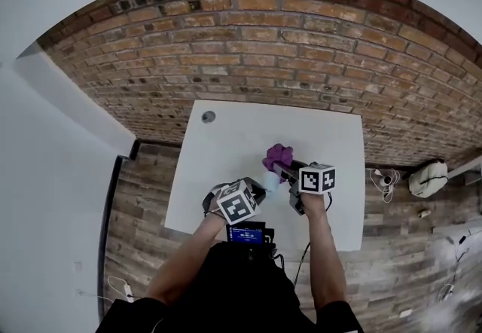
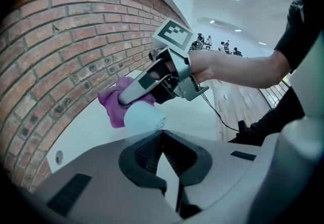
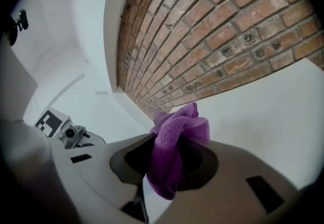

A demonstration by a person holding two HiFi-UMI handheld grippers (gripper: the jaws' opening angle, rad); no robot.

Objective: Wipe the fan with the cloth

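Right gripper [image 3: 174,142]: clenched on a purple cloth [image 3: 174,152]; the fabric bunches above the jaw tips and hangs down between them
Cloth on the fan: in the left gripper view the right gripper [image 2: 129,95] lies slantwise over the cloth [image 2: 114,104] and presses it onto the top of the pale, rounded fan [image 2: 143,116]
Left gripper [image 2: 162,132]: jaws closed tip to tip, with the tips right at the fan's lower edge; whether they nip that edge cannot be made out
Fan's place: in the head view the fan [image 1: 270,180] is a small pale shape over the near half of the white table [image 1: 226,143], between the left gripper [image 1: 256,190] and the right gripper [image 1: 285,169]
Cloth's place: the cloth [image 1: 279,153] sits just beyond the fan, on its far side, towards the wall
Hands: the right hand [image 2: 202,66] wraps the right gripper's body just below its marker cube [image 2: 172,33]; both forearms reach in from the near edge of the table
Table: a small round cap [image 1: 208,117] lies near its far left corner, well apart from the fan
Surroundings: a brick wall [image 1: 263,45] runs along the table's far edge, and a wooden floor [image 1: 143,203] shows to either side
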